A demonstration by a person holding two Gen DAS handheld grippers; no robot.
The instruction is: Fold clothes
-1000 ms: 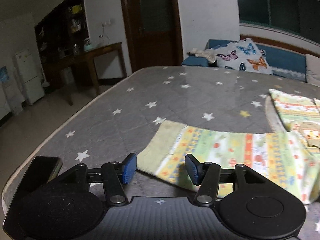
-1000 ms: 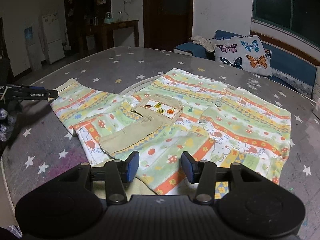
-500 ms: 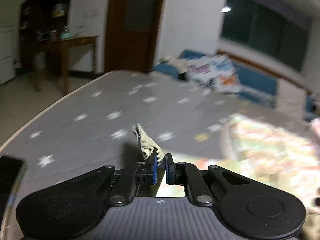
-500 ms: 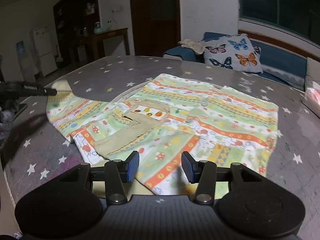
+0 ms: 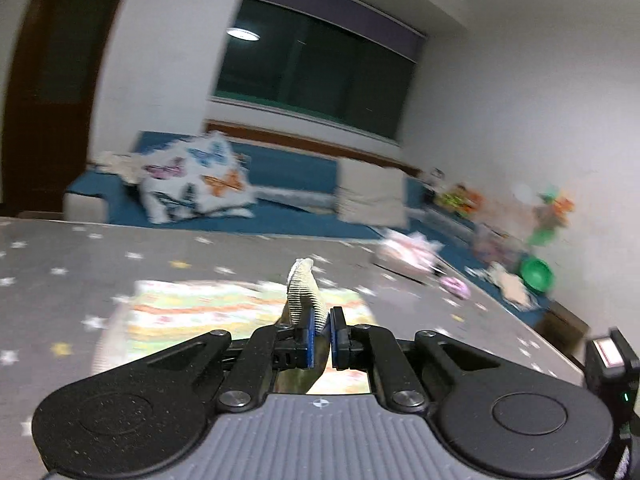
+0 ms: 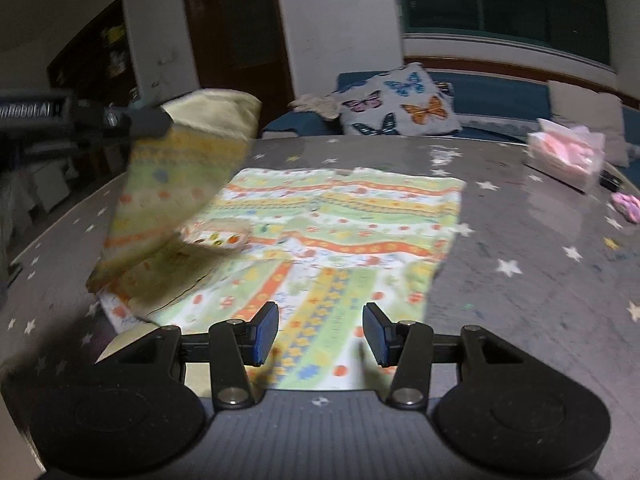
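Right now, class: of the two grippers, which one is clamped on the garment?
The left gripper: its jaws pinch the sleeve's ribbed cuff, lifting it. The right gripper hangs open above the patterned shirt, gripping nothing.

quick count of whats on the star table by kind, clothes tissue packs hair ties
Patterned garment: 1, its sleeve cuff pinched and lifted in the left claw
Pink tissue pack: 1
Pink hair tie: 1, too blurred to be sure of the kind
Total: 3 things on the star table
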